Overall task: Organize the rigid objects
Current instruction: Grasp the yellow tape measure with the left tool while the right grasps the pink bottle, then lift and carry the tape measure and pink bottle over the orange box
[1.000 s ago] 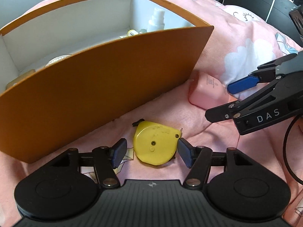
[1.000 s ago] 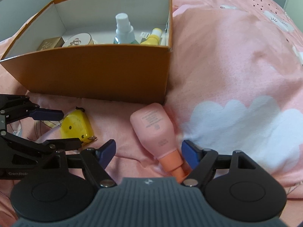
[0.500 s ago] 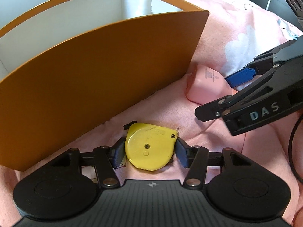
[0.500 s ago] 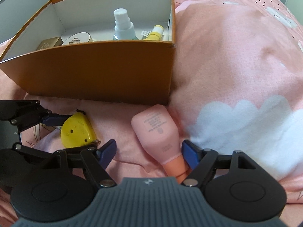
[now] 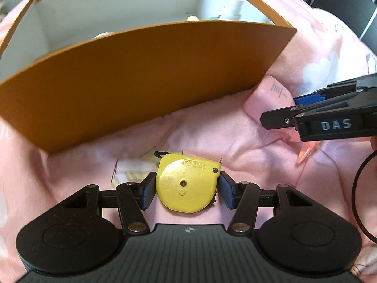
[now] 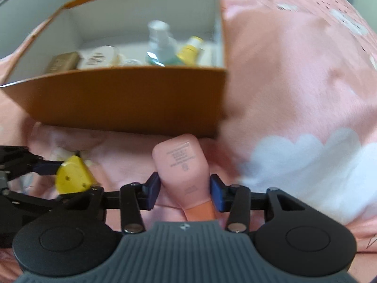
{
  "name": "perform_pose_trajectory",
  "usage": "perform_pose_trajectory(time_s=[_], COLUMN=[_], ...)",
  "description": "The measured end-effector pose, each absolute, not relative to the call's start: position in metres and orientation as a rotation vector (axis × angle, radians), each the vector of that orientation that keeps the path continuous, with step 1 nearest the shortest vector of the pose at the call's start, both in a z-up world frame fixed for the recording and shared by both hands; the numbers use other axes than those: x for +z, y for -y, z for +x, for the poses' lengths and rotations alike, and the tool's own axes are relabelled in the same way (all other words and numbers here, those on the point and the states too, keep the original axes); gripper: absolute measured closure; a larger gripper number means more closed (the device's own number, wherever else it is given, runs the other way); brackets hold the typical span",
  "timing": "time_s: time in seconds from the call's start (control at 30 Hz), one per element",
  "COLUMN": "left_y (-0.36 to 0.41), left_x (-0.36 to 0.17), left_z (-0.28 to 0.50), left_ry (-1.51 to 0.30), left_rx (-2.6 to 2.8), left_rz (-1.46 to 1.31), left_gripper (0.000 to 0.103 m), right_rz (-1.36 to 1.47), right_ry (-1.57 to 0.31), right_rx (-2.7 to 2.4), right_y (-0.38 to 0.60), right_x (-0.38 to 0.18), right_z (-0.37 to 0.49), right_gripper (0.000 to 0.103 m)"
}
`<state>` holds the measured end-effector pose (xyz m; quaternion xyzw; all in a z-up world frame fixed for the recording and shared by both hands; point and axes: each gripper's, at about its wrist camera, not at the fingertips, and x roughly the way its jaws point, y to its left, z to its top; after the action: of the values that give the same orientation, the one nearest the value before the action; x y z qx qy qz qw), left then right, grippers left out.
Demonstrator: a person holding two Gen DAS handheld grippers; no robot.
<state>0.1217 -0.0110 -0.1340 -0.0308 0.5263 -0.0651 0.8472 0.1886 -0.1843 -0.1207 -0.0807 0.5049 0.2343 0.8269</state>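
Observation:
My left gripper (image 5: 187, 189) is shut on a yellow tape measure (image 5: 187, 185), held just above the pink bedding; it also shows in the right wrist view (image 6: 73, 178). My right gripper (image 6: 185, 192) is shut on a pink tube with an orange cap (image 6: 182, 165), its neck between the pads; the tube also shows in the left wrist view (image 5: 268, 96), with the right gripper (image 5: 297, 108) on it. An open orange box (image 5: 146, 75) stands just behind both; in the right wrist view (image 6: 132, 99) it holds several bottles and jars.
A pale flat packet (image 5: 132, 167) lies on the pink cloud-print bedding (image 6: 294, 89) under the tape measure. The box's tall front wall stands between both grippers and its inside. Dark furniture (image 5: 348, 2) stands at the far right.
Both grippers have closed: the left on the tape measure, the right on the pink tube. Both objects have lifted slightly, and the views now look more down into the box.

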Motion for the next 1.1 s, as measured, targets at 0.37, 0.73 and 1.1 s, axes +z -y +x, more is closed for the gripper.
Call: perform_pose_trajectory(time_s=[0.37,0.73,1.1], left_y=[0.011,0.005,-0.007], left_x=[-0.15,-0.152,-0.115], left_z=[0.127,0.118,0.098], left_ry=[-1.101,-1.06,-0.938], left_rx=[-0.14,-0.145,-0.114], left_rz=[-0.084,-0.089,-0.138], left_gripper=[0.039,0.038,0.039], right_rz=[-0.197,-0.296,-0.242], right_ry=[-1.128,-1.005,-0.939], right_rx=[0.609,0.635,0.617], right_y=[0.147,0.135,0.148], right_x=[-0.135,-0.143,-0.12], right_z=[0.182,0.175,0.169], right_gripper=[0.058,0.056,0.057])
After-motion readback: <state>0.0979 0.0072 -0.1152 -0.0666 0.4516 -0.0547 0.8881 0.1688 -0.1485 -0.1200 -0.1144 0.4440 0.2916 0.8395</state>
